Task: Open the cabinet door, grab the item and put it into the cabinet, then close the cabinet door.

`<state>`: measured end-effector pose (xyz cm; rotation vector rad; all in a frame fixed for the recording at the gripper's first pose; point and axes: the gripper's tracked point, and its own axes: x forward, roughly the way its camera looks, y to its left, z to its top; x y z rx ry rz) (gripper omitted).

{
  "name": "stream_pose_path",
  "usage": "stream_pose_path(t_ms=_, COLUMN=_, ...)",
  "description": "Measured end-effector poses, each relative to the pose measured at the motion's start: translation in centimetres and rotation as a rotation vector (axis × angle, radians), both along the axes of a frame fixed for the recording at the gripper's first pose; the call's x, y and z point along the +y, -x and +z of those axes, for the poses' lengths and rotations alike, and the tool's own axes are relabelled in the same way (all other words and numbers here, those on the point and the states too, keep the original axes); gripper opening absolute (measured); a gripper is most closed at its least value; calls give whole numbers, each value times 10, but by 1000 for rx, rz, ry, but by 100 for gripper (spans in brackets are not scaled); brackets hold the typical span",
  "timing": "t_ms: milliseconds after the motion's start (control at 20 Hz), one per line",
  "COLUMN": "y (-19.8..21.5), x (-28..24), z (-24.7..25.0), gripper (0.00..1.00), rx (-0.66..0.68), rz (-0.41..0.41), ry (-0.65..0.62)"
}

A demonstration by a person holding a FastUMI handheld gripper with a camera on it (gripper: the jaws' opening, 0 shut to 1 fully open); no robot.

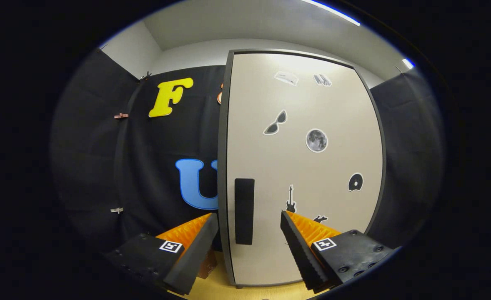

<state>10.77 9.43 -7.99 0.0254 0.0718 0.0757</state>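
While the gripper (249,218) sits spread wide and empty, I'd straddle the dark handle (244,211) between its fingers, then pinch squarely before swinging the closed cabinet door (312,166).

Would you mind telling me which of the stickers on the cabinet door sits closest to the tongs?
The small sticker low on the cabinet door, just above the right finger of the open tongs. The guitar sticker sits slightly higher; the others are further up.
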Motion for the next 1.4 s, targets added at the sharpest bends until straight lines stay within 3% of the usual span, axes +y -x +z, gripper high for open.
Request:
stream_pose_path(t_ms=350, y=-38, x=6, z=-23, gripper=95, rx=16, rz=-25, ry=4)
stream_pose_path(t_ms=650, y=-54, x=4, z=-27, gripper=73, rx=7, rz=-87, ry=7)
stream_pose_path(t_ms=750, y=-59, x=7, z=-28, gripper=43, rx=11, rz=-106, ry=13)
stream_pose_path(t_ms=950, y=-60, x=6, z=-32, gripper=35, rx=21, rz=-144, ry=40)
stream_pose_path(t_ms=1000, y=-59, x=8, z=-32, gripper=28, rx=21, rz=-140, ry=47)
stream_pose_path(t_ms=1100, y=-60, x=6, z=-32, gripper=28, rx=26, rz=-96, ry=43)
stream_pose_path(t_ms=1150, y=-59, x=7, z=-34, gripper=21, rx=38, rz=-79, ry=13)
stream_pose_path(t_ms=1400, y=-53, x=7, z=-32, gripper=21, rx=37, rz=-75, ry=34)
